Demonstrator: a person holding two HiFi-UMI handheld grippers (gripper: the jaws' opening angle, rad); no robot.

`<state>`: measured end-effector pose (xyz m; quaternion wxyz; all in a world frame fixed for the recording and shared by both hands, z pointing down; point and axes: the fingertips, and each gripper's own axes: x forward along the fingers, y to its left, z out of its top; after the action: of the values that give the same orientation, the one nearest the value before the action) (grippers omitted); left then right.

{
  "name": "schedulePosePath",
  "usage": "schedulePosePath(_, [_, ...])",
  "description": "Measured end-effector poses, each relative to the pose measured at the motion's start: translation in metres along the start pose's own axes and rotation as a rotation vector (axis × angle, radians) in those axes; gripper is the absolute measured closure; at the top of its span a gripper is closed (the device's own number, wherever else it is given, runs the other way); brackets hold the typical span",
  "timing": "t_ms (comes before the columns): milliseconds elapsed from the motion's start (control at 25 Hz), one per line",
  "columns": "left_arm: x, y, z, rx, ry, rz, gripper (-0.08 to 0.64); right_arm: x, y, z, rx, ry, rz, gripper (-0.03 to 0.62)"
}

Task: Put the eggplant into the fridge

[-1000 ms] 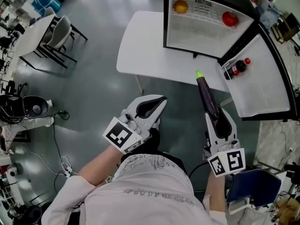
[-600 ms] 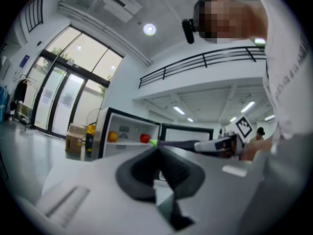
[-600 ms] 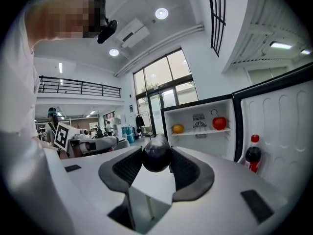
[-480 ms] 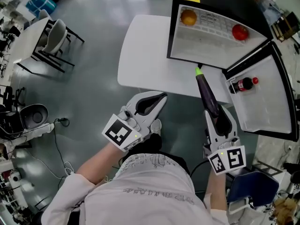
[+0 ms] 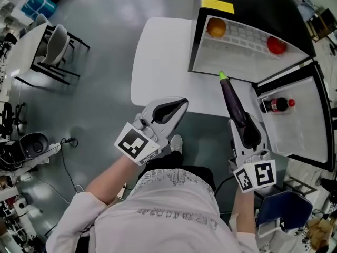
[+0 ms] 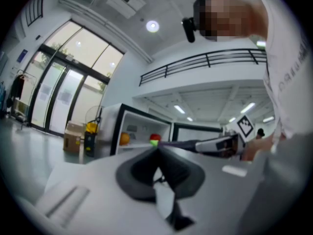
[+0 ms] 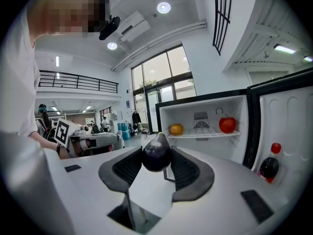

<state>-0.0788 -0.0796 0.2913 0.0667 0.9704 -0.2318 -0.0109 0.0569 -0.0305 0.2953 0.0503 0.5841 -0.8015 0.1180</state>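
R gripper (image 5: 244,124) clamps eggplant (image 5: 231,99); yellow label (image 5: 217,5) on fridge (image 5: 263,4) prob. illegible.

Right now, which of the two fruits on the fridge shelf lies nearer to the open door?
The red fruit, at the shelf end next to the door; the orange fruit sits at the far end.

White left claw (image 5: 180,105) and right claw (image 5: 244,122) bear marker cubes (image 5: 136,145); shirt (image 5: 168,215) pale.
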Motion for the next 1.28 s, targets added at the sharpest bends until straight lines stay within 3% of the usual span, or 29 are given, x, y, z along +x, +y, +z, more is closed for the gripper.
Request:
schedulePosePath(680, [0.043,0.034,-0.02,-0.006,0.067,0.014,0.552,0.049,-0.044,-0.017,0.032,0.041,-0.002,0.413])
schedulePosePath(1280, [0.113,0.046,-0.055,-0.012,0.136,0.142,0.552,0.116,-0.134,-0.062,0.024,0.087,0.071,0.413])
